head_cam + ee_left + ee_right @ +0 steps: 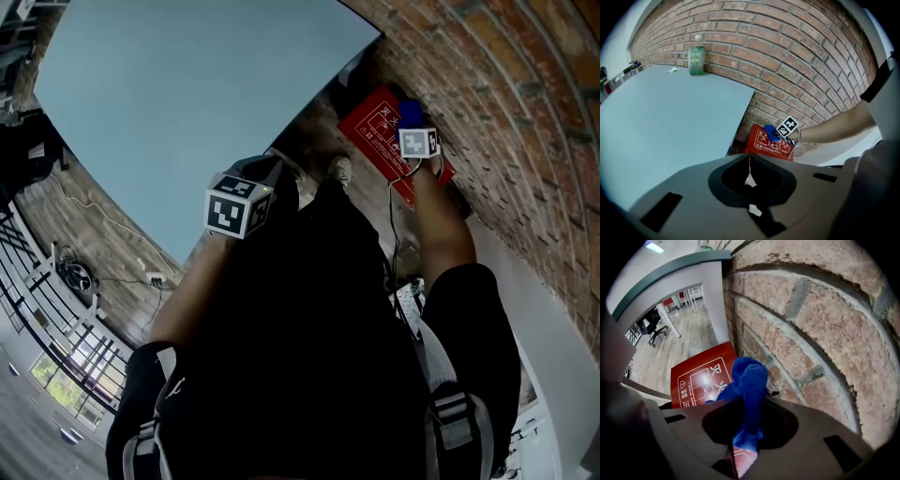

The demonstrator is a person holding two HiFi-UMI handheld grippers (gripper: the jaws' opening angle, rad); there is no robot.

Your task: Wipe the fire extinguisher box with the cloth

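The red fire extinguisher box [380,131] with white print stands on the floor against the brick wall. My right gripper [418,139] reaches down to its top, shut on a blue cloth [409,112]. In the right gripper view the cloth [749,380] bulges out of the closed jaws of the right gripper [746,399], over the box's top [701,376] and close to the bricks. My left gripper [246,199] is held back at waist height, apart from the box. Its view shows the left gripper [749,158] shut on nothing, with the box [769,144] and cloth [770,132] far beyond.
A large light blue table [187,103] stands left of the box, its corner close to it. A green bottle [696,55] stands on the table by the brick wall [811,324]. A cable [392,220] runs down from the right gripper. One shoe [340,170] is near the box.
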